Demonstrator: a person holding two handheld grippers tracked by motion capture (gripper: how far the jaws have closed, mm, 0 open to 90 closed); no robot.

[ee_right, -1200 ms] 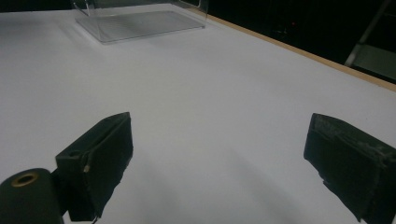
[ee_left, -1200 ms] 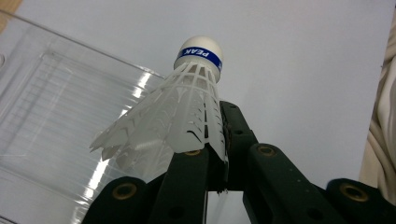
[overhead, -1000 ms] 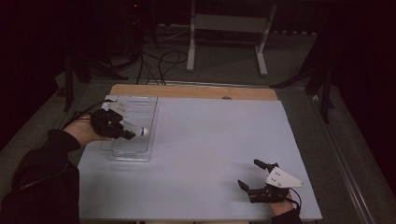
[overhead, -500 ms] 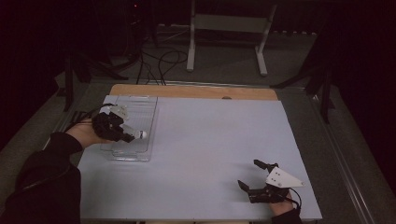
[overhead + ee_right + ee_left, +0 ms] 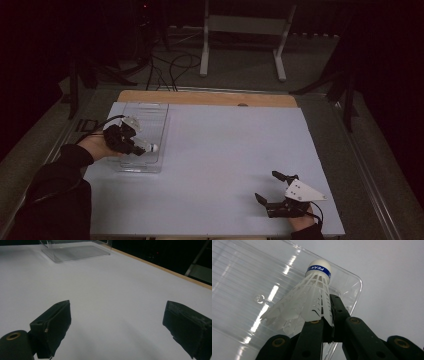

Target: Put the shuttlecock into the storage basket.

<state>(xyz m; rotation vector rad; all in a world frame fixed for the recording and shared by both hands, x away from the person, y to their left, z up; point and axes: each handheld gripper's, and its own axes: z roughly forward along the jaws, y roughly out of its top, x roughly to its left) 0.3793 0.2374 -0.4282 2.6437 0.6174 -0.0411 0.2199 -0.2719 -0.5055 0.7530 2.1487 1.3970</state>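
A white plastic shuttlecock (image 5: 308, 300) is hanging over the clear plastic tray (image 5: 152, 120), pinched at its skirt by the left gripper (image 5: 327, 315). The right gripper (image 5: 276, 192) is resting wide open on the pale table (image 5: 225, 150), well apart.

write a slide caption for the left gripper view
Left gripper shut on the skirt of a white shuttlecock, cork pointing away, over a clear plastic tray.

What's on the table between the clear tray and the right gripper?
Nothing: in the high view the stretch of white table top between the clear tray and the right gripper is bare. The right gripper view shows the same.
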